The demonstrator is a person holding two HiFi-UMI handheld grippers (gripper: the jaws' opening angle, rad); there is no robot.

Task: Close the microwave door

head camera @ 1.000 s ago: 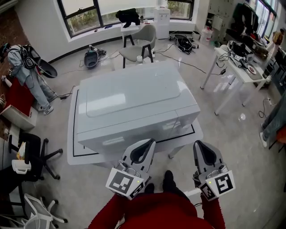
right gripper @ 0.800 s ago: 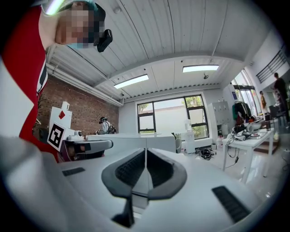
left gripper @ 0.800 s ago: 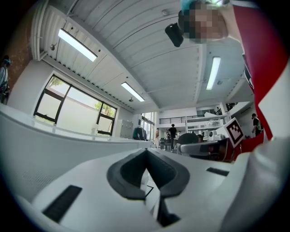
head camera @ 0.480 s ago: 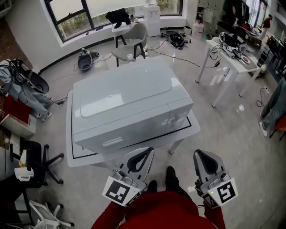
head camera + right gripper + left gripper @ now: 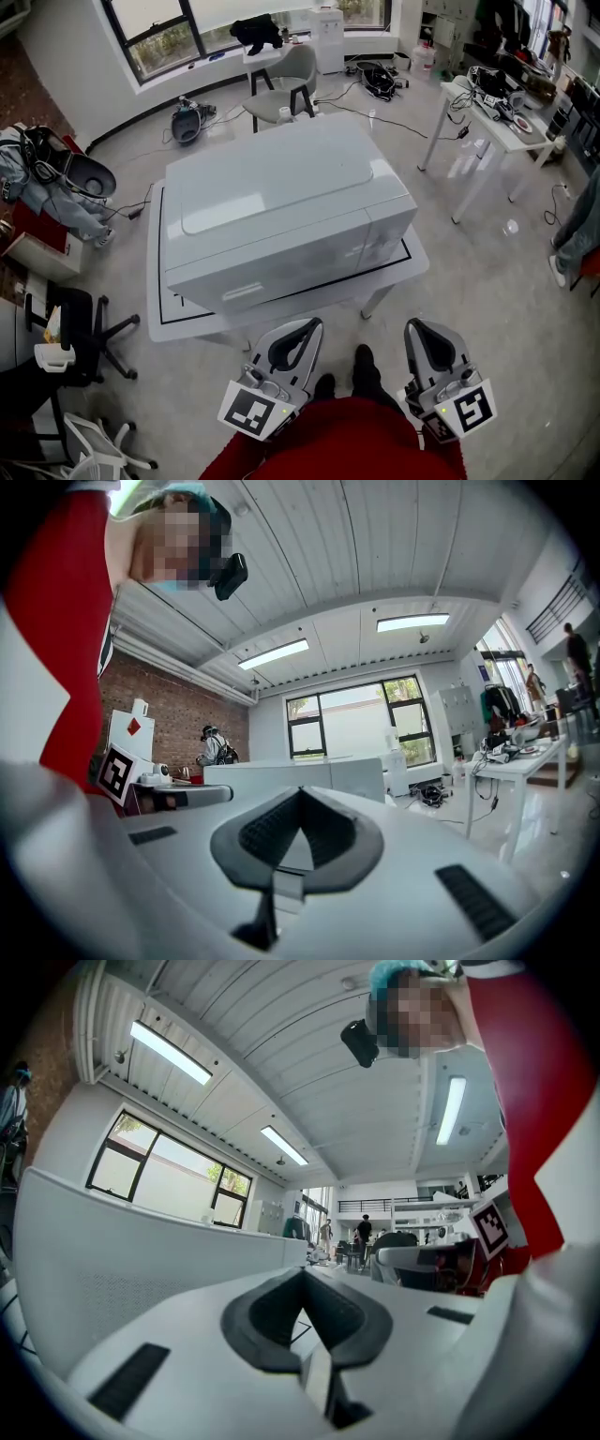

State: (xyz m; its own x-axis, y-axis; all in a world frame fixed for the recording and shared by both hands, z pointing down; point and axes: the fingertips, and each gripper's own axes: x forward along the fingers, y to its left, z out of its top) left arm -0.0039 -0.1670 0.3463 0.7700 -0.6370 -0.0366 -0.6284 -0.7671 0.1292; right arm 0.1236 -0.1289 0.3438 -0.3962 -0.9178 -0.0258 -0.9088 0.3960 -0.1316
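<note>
Jaws on the left gripper (image 5: 302,1271) meet at their tips, the dark pads forming a closed point with nothing between them. Jaws on the right gripper (image 5: 300,791) are pressed together in the same way and are also empty.

From the head view, both grippers sit low and close to the person's body, side by side and a little apart. Each points forward, with its marker cube nearest the person's red sleeves (image 5: 342,441). Neither gripper touches anything.

Ahead of them and well apart stands the microwave (image 5: 281,202), a large white box turned slightly at an angle. Its door (image 5: 272,267) faces the person and lies flush with the body.

The microwave rests on a low white table (image 5: 178,323) edged with a thin black line. Around it is a grey floor, with a pale chair (image 5: 291,80) behind, a white desk (image 5: 502,136) to the right and a black office chair (image 5: 89,328) to the left.
</note>
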